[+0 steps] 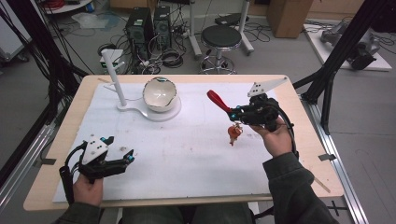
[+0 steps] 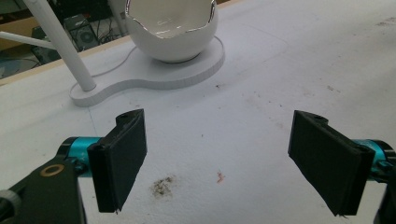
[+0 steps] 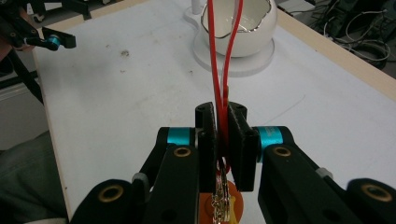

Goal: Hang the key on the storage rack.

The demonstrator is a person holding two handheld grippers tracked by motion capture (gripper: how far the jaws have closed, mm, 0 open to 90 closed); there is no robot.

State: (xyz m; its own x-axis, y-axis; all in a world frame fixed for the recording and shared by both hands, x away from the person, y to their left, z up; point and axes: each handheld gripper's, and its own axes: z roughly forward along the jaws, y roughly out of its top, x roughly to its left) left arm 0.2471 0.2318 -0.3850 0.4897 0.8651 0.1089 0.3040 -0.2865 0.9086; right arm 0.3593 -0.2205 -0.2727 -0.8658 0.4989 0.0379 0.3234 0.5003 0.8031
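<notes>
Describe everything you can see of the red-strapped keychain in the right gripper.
The keychain is a flat red strap loop that looks like plastic or fabric, with a small chain and an orange-red charm hanging from its lower end. The right gripper has its jaws shut on the strap just above the chain. In the high view the loop sticks up and left past the jaws, toward the white bowl, while the charm dangles below over the white mat; whether it touches the mat is unclear.

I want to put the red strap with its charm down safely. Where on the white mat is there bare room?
The middle of the white mat, between left gripper and right gripper, is bare. Also the near right corner. It is crowded at the back left, around the egg-shaped bowl and white stand.
</notes>
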